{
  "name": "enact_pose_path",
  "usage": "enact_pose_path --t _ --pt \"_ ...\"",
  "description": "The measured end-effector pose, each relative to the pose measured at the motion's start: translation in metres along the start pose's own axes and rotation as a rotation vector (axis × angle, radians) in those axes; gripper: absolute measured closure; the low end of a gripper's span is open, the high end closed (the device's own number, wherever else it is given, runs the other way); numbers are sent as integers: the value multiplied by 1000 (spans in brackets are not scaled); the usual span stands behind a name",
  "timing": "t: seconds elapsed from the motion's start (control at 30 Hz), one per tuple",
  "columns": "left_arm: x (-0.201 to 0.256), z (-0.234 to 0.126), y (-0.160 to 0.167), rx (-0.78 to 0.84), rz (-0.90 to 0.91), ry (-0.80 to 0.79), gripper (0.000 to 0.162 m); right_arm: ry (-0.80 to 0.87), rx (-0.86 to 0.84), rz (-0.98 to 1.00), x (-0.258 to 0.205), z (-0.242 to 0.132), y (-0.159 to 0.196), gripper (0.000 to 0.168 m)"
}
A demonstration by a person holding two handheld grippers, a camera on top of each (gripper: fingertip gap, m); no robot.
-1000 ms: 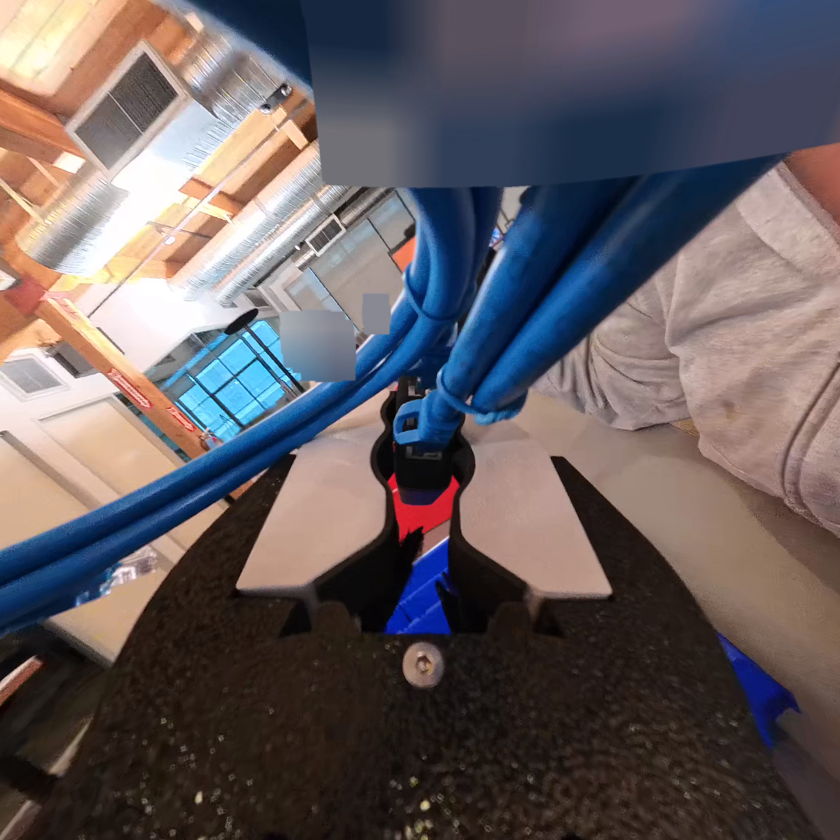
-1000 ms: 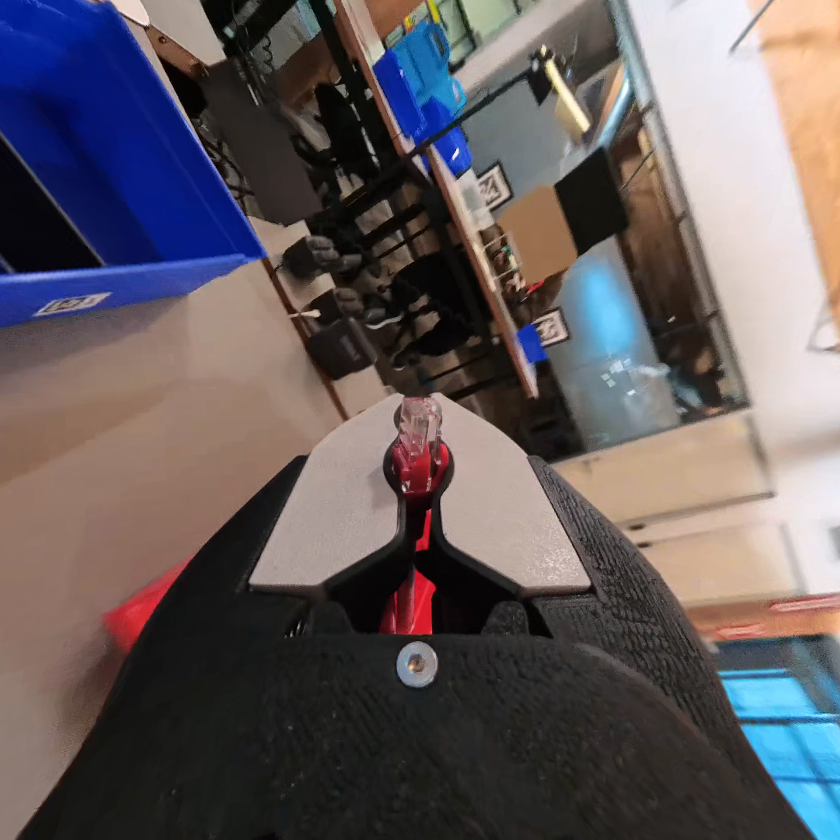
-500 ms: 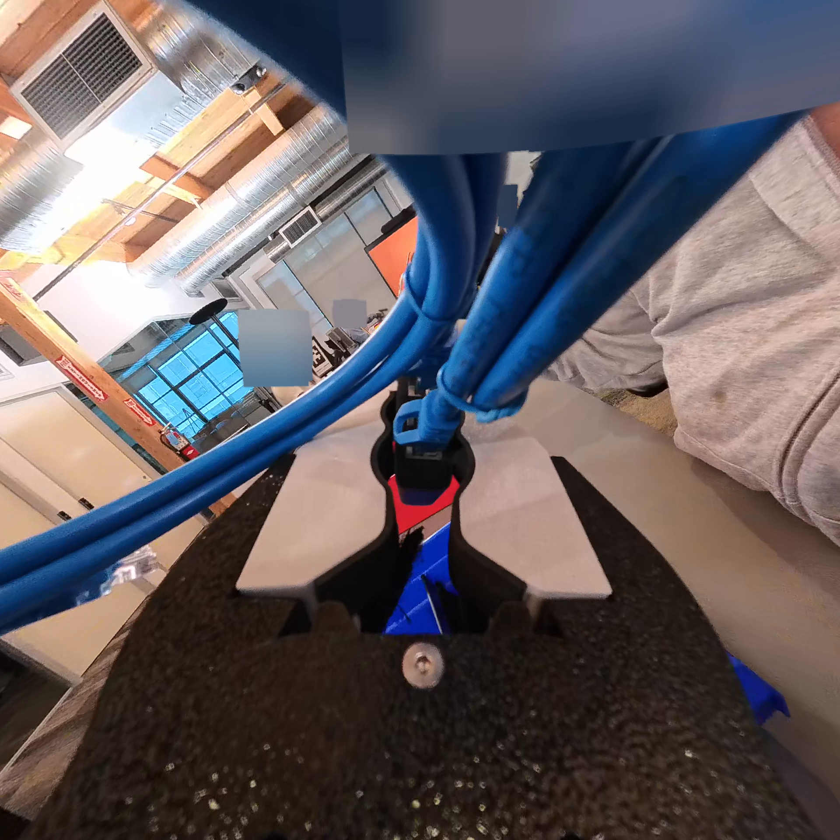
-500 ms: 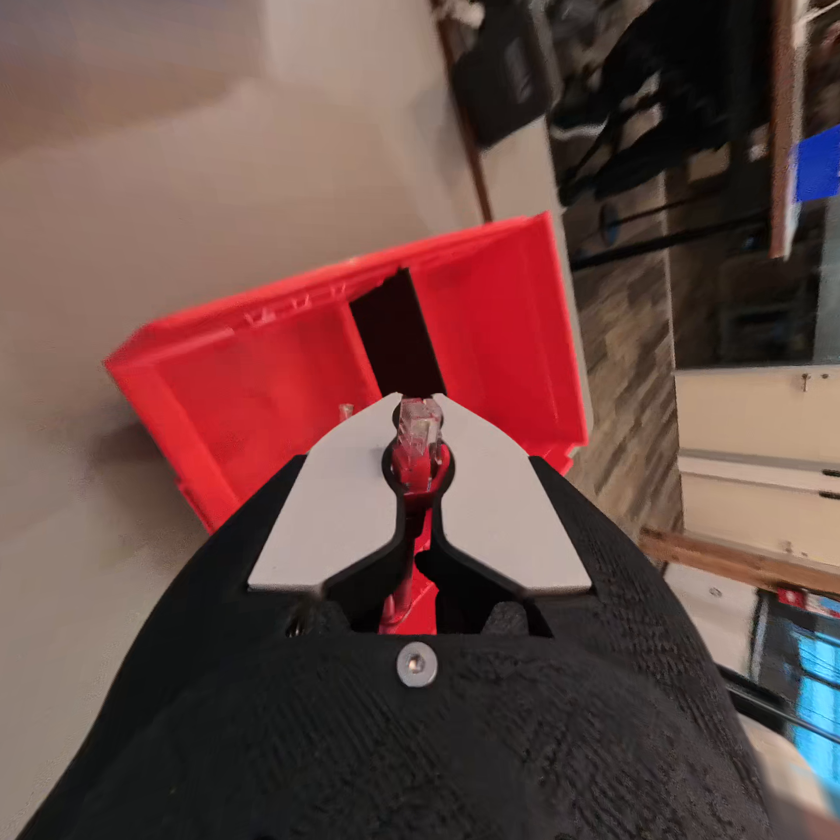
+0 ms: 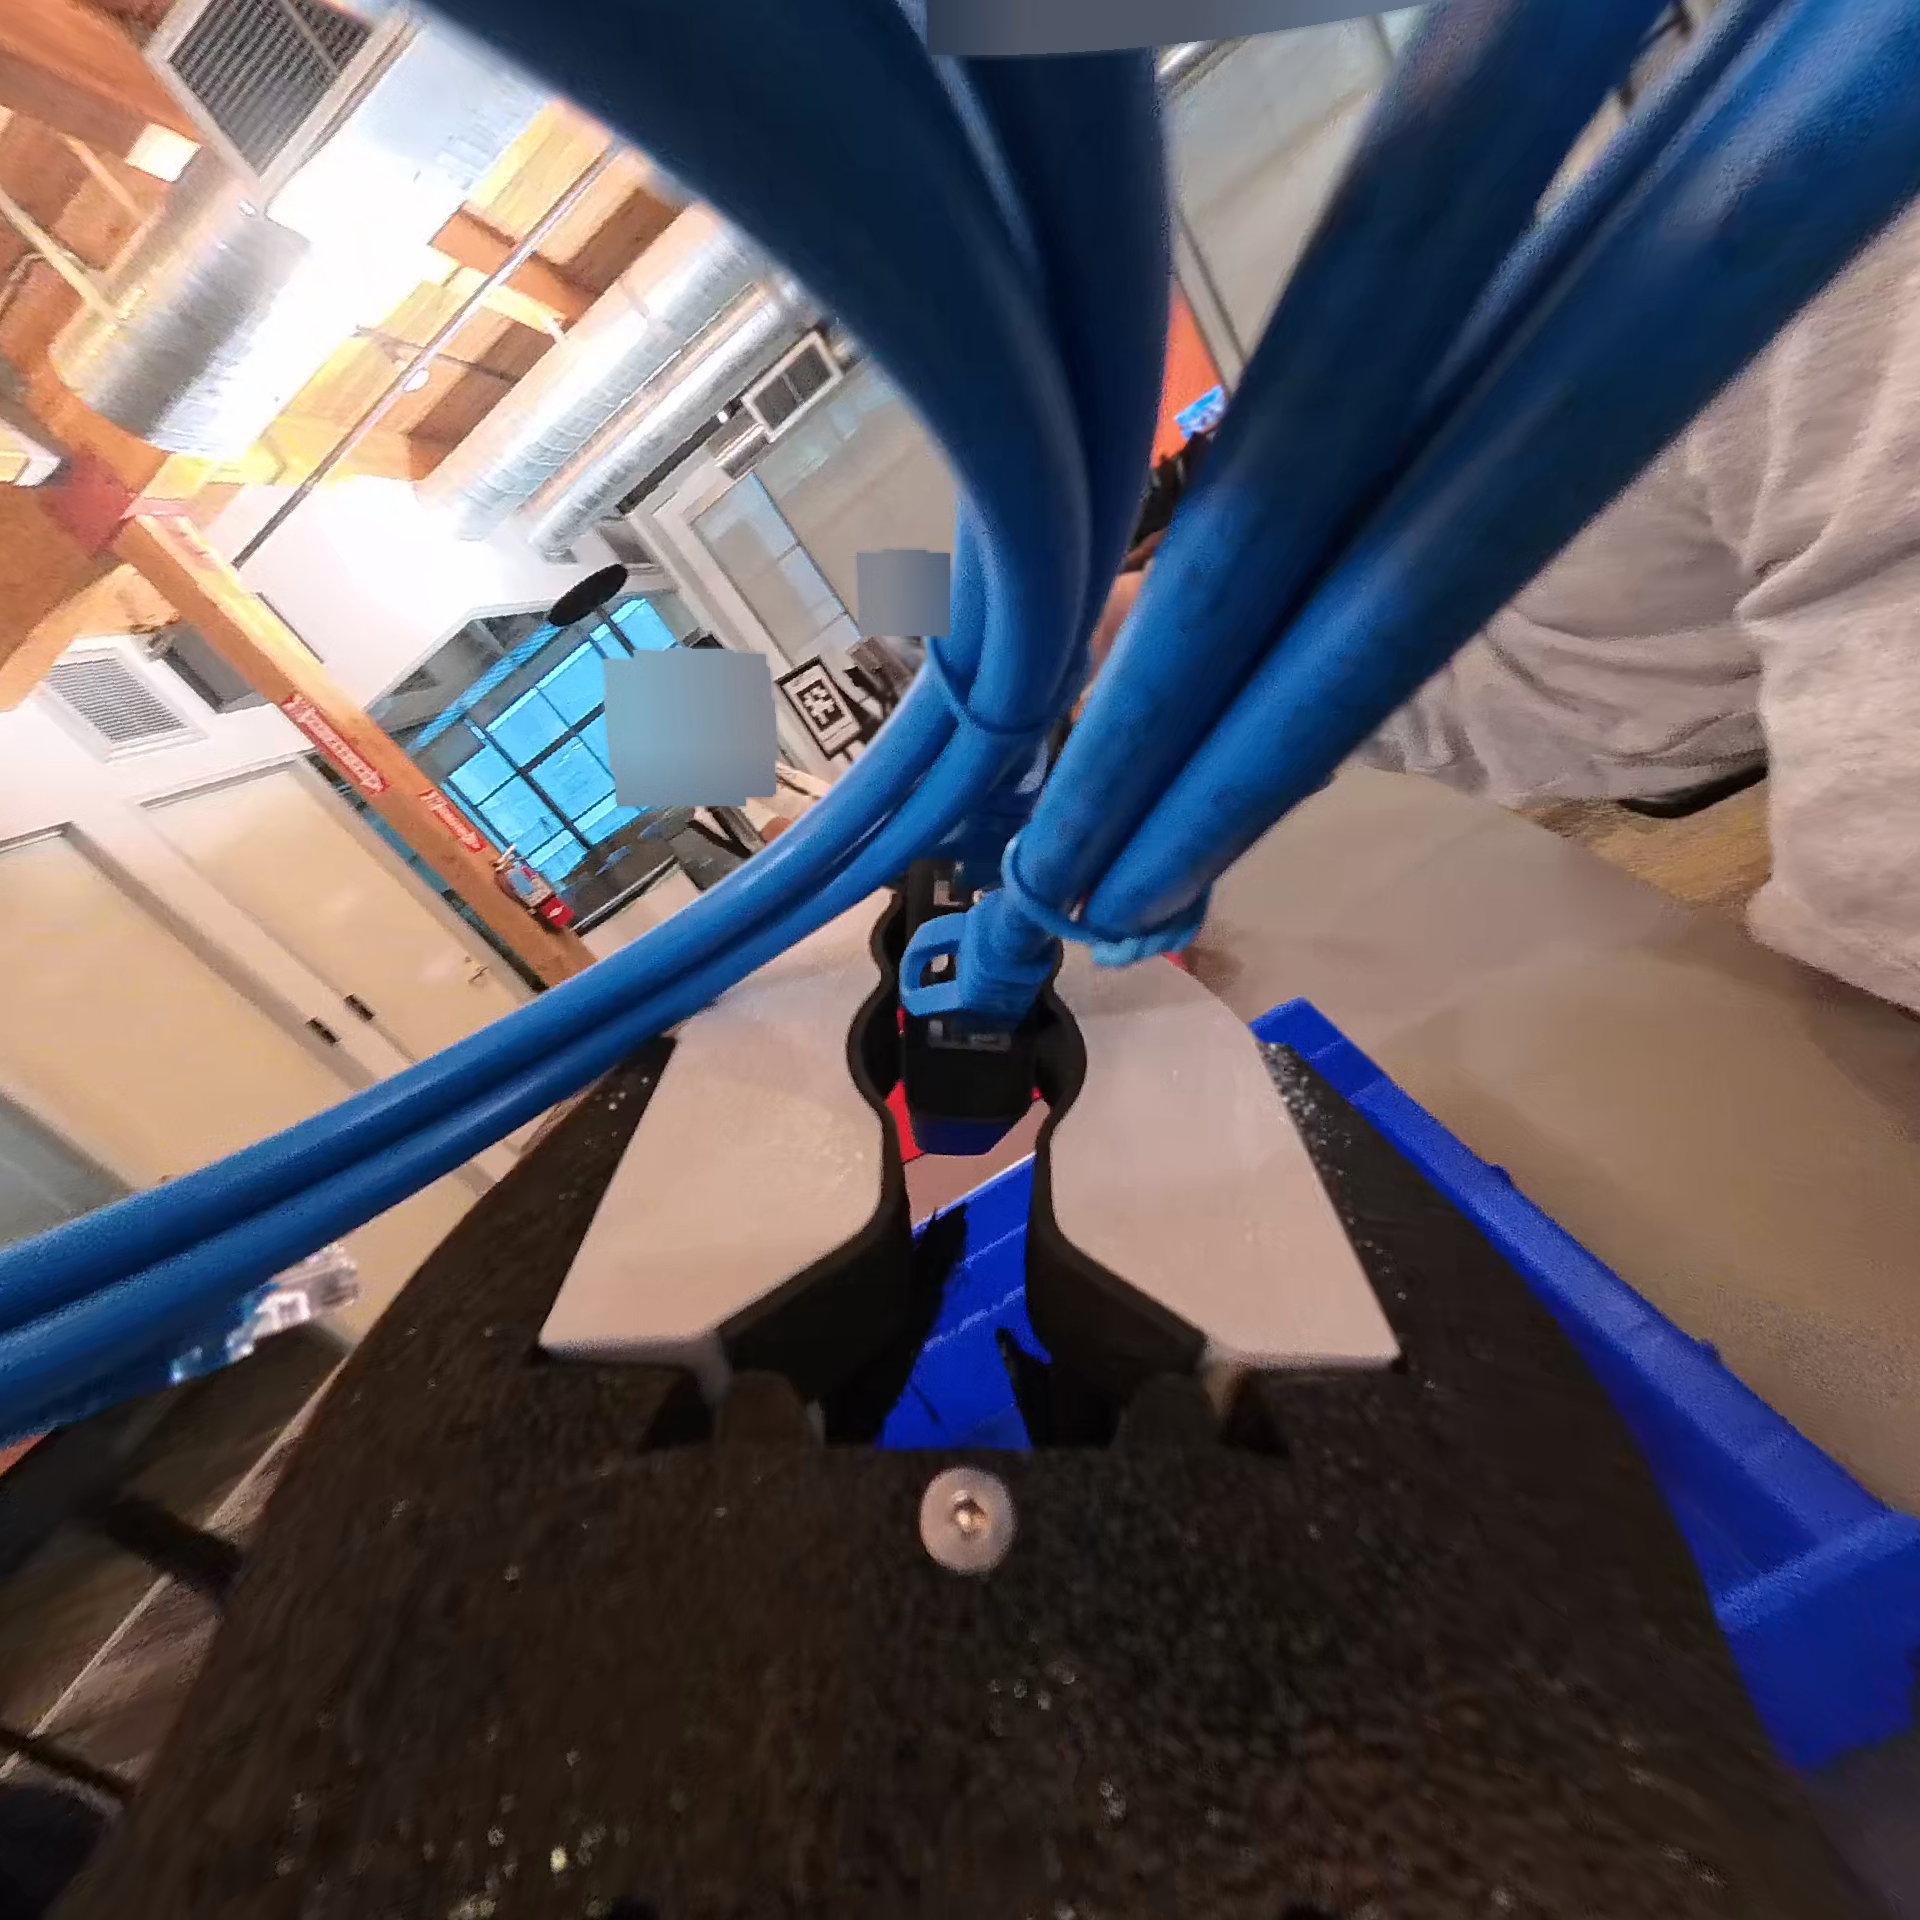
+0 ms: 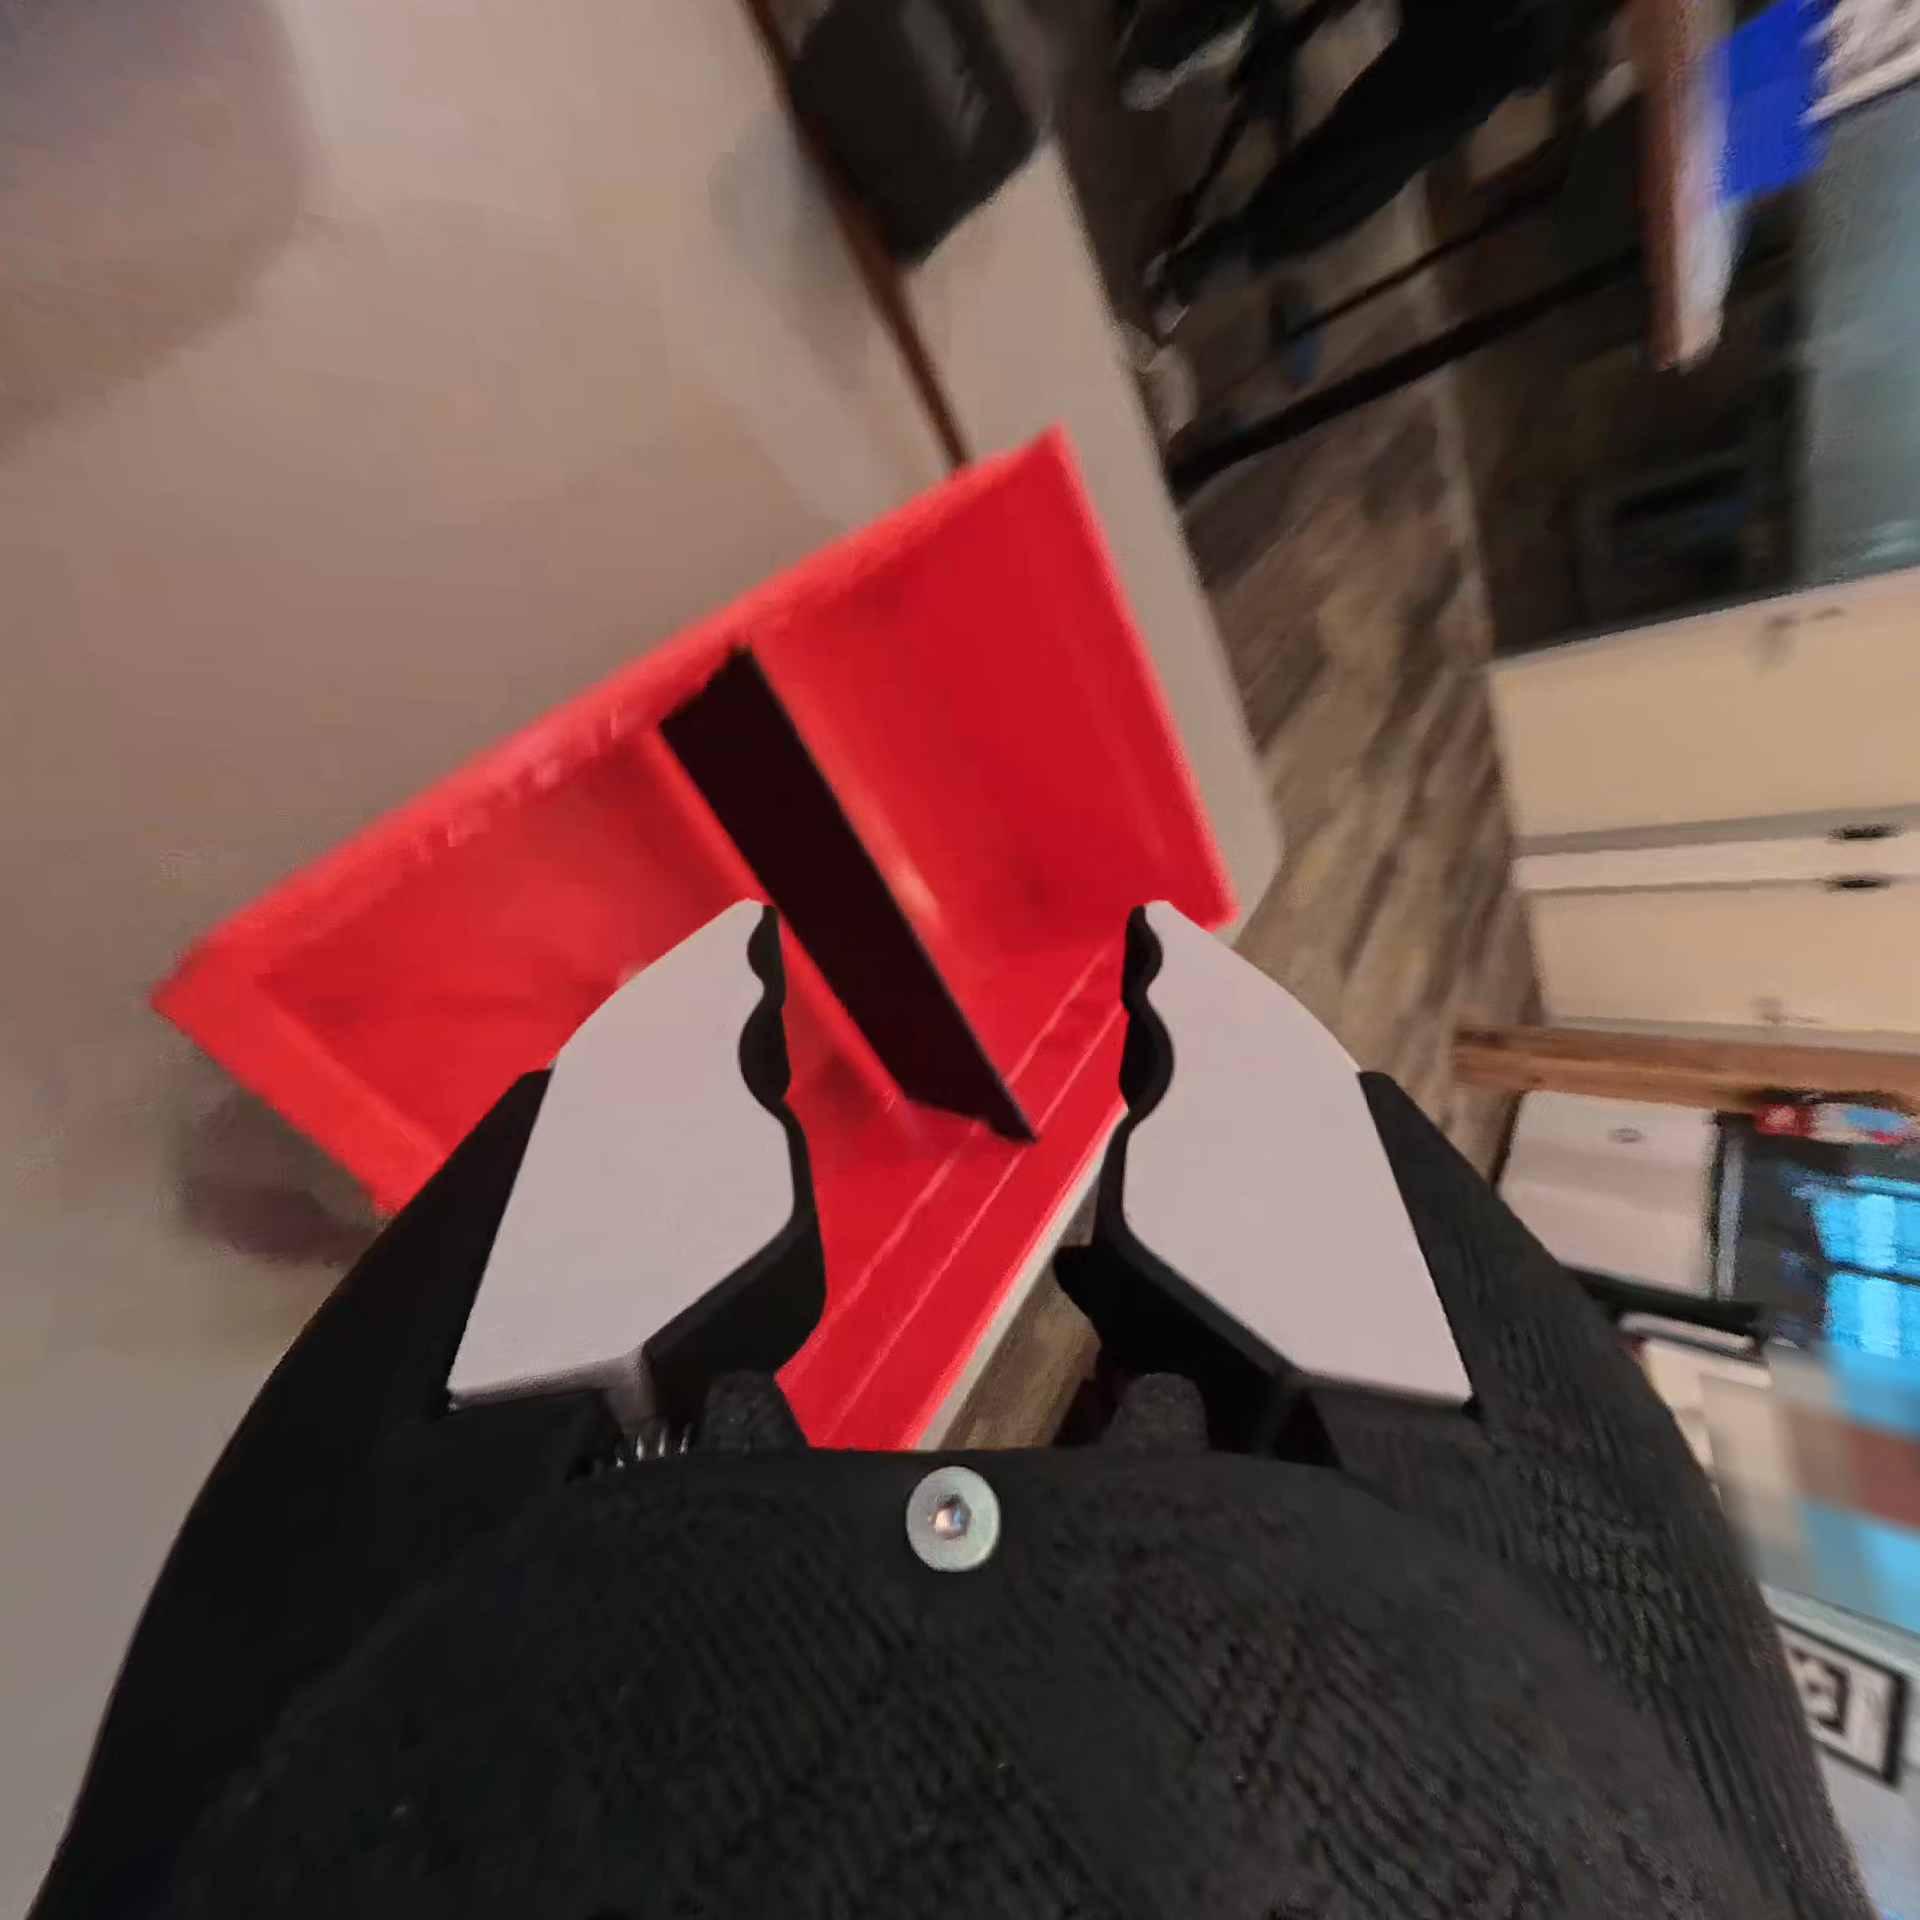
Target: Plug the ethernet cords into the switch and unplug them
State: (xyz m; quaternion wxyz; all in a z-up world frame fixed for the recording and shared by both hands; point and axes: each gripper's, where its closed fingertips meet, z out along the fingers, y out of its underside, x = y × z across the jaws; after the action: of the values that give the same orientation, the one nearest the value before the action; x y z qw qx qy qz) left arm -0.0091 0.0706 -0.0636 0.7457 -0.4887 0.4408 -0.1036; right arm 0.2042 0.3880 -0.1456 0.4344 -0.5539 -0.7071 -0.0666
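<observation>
In the left wrist view my left gripper (image 5: pixel 966 997) is shut on a black connector block (image 5: pixel 961 1081) with the blue boot of a blue cable (image 5: pixel 982 951) plugged into it. The bundled blue cable (image 5: pixel 1351 582), tied in loops, hangs over and in front of the fingers. One clear plug end (image 5: pixel 301 1299) dangles at the lower left. In the right wrist view my right gripper (image 6: pixel 951 935) is open and empty. It hovers over a red bin (image 6: pixel 987 675) with a black divider (image 6: pixel 831 894) inside.
A blue bin (image 5: pixel 1558 1351) lies under and to the right of my left gripper on the beige table (image 5: pixel 1507 987). A person's grey sleeve (image 5: pixel 1714 644) is at the right. The red bin sits near the table's edge (image 6: pixel 1195 582), with floor beyond. The left gripper's tips are roughly 40 centimeters from the right gripper's.
My right gripper held a red cable with a clear plug, swung over the red bin, then opened; the cable has left the jaws. My left gripper keeps its grip and has moved over the blue bin.
</observation>
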Motion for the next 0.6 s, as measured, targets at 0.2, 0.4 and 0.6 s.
enact_pose_path --t 0.2,0.4,0.6 --pt "-10 7 11 -108 52 -88 142 104 535 -125 -46 -69 -164 115" --pt "-16 8 36 -392 193 -164 141 -56 818 -224 -131 -111 -266 134" --pt "-21 2 50 -567 302 -201 141 -40 936 -329 -150 -104 -295 136"
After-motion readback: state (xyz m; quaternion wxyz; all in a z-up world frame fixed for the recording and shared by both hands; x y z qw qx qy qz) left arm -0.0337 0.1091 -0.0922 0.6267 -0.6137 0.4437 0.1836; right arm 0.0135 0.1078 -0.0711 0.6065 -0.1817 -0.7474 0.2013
